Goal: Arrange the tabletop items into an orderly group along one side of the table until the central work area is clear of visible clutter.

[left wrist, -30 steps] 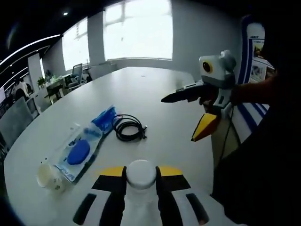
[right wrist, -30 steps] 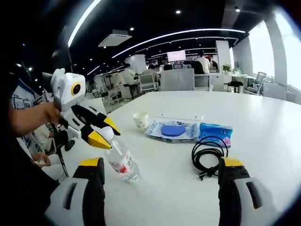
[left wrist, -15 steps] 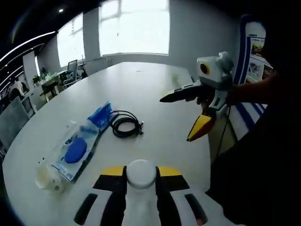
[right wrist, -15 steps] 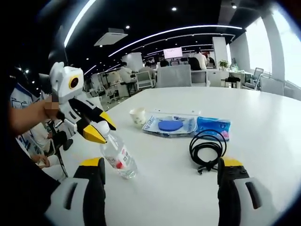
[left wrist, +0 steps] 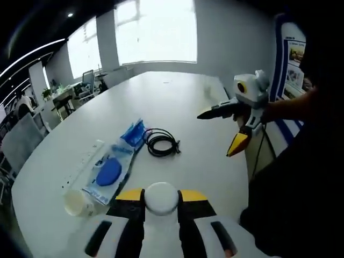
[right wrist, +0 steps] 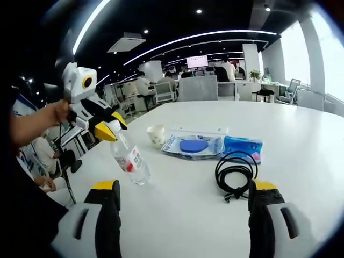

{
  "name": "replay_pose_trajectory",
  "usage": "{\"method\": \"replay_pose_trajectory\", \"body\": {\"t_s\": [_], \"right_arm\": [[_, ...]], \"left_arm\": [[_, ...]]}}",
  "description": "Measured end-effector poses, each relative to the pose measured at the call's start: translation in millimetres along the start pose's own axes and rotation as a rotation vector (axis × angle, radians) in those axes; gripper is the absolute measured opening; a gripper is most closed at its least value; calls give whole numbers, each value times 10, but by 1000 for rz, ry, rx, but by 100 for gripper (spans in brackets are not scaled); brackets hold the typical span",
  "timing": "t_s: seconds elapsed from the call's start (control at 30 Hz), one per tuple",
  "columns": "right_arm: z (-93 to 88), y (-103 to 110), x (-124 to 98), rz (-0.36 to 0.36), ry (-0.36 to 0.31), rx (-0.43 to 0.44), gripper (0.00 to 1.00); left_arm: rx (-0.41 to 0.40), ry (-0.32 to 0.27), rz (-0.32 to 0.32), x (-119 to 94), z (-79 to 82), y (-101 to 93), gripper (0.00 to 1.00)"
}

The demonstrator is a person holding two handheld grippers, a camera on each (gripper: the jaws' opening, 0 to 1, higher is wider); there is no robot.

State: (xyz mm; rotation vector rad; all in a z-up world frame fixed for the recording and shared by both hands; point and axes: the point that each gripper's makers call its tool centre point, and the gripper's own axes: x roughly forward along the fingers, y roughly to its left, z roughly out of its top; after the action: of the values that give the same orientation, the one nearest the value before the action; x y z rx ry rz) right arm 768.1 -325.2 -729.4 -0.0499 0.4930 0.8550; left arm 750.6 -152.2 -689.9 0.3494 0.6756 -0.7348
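Observation:
My left gripper (left wrist: 161, 197) is shut on the white cap of a clear water bottle (right wrist: 128, 160) with a red and white label. In the right gripper view the left gripper (right wrist: 112, 129) holds that bottle tilted, its base at or just above the white table (right wrist: 306, 134). My right gripper (right wrist: 184, 189) is open and holds nothing; it hovers over the table's near edge, also seen as the right gripper (left wrist: 216, 134). Beyond lie a black coiled cable (right wrist: 235, 174), a blue tissue pack (right wrist: 242, 146), a clear bag with a blue disc (right wrist: 192, 145) and a paper cup (right wrist: 156, 134).
A white power strip (right wrist: 202, 129) lies behind the bag. Far across the table (left wrist: 161, 91) the surface is bare up to the windows. Office chairs and desks stand past the far edge. A person's forearm (right wrist: 32, 129) holds the left gripper at the table's side.
The left gripper has risen and tipped the bottle more upright, drawing its base toward the table's edge. The right gripper has stayed open in place.

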Motion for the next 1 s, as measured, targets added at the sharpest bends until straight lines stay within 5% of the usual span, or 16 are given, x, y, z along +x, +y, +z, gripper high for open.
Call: {"method": "replay_pose_trajectory", "body": {"t_s": [0.5,1.0], "right_arm": [[112,76,89,4,-3,-24,96],[127,84,161,-34,1,-11,96]], "left_arm": [[-20,30,12,-320,-402,560,19],[12,60,-14,-440,-632,1119,19]]}}
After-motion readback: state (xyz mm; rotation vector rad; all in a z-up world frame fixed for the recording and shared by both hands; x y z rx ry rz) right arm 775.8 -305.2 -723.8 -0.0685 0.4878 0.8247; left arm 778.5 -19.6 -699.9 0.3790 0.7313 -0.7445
